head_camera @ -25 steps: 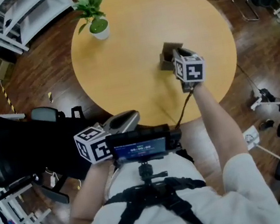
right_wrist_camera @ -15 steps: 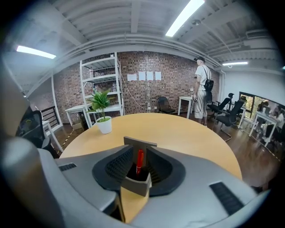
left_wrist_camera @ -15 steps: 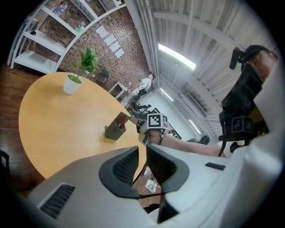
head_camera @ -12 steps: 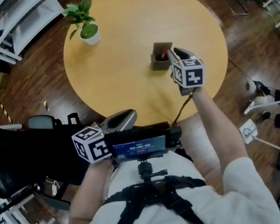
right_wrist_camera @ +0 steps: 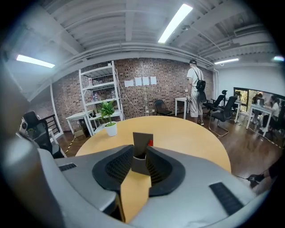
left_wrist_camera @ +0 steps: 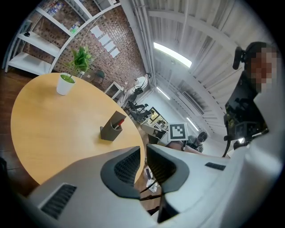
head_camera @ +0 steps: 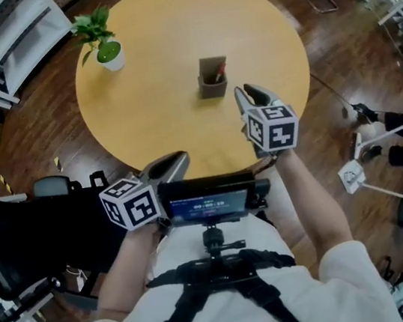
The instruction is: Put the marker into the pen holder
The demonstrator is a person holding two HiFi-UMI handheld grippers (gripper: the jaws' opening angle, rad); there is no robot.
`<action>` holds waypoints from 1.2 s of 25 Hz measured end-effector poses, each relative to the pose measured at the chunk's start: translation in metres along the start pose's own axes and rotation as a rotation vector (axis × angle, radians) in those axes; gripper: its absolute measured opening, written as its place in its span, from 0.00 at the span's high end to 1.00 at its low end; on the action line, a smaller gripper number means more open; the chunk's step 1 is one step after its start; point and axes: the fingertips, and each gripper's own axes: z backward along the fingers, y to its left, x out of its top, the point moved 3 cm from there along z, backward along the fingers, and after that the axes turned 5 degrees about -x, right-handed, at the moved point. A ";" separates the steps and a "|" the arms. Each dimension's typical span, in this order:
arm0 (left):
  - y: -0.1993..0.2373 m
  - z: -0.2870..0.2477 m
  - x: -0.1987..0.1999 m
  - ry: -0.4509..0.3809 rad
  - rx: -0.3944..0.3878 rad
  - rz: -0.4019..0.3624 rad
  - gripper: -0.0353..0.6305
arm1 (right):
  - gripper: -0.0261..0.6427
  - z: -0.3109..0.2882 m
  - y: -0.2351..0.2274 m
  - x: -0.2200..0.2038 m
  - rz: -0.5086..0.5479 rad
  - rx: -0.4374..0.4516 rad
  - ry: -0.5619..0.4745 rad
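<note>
Now, marker (head_camera: pixel 219 71) in pen holder (head_camera: pixel 211 90); left fingers (left_wrist_camera: pixel 127 167) apart, right fingers (right_wrist_camera: pixel 116 168) newly apart, empty.

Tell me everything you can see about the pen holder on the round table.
The pen holder is a small, dark grey-brown box, matte like plastic, open at the top, with its back wall rising higher than the front. It stands upright on the round wooden table, right of the middle, well apart from the potted plant. A red-tipped marker leans inside it. Nothing else touches it.
</note>
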 end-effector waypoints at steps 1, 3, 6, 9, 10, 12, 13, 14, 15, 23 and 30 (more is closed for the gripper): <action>-0.002 -0.002 -0.001 0.000 -0.007 -0.002 0.89 | 0.81 0.006 -0.001 -0.002 -0.005 -0.003 -0.001; -0.005 -0.005 -0.003 0.004 -0.012 -0.007 0.89 | 0.81 0.017 -0.003 -0.006 -0.012 -0.006 -0.001; -0.007 -0.007 -0.003 0.009 -0.013 -0.009 0.89 | 0.81 0.028 -0.002 -0.013 -0.026 -0.002 0.002; -0.007 -0.006 -0.001 0.019 -0.008 -0.015 0.89 | 0.81 0.037 0.000 -0.019 -0.043 0.000 0.005; -0.007 -0.006 -0.001 0.022 -0.007 -0.017 0.89 | 0.81 0.040 0.000 -0.021 -0.047 -0.002 0.007; -0.006 -0.007 -0.002 0.023 -0.010 -0.019 0.89 | 0.81 0.046 0.001 -0.025 -0.053 -0.005 0.011; -0.006 -0.007 -0.002 0.022 -0.014 -0.019 0.89 | 0.81 0.049 0.001 -0.027 -0.056 -0.005 0.013; -0.006 -0.007 -0.002 0.021 -0.018 -0.019 0.89 | 0.81 0.051 0.002 -0.028 -0.059 -0.005 0.015; -0.007 -0.007 -0.002 0.022 -0.022 -0.019 0.89 | 0.81 0.053 0.002 -0.030 -0.063 -0.005 0.017; -0.009 -0.007 -0.005 0.034 -0.049 -0.024 0.90 | 0.83 0.073 0.012 -0.038 -0.092 0.008 0.026; -0.012 -0.006 -0.005 0.033 -0.074 -0.031 0.92 | 0.84 0.089 0.019 -0.045 -0.112 0.017 0.026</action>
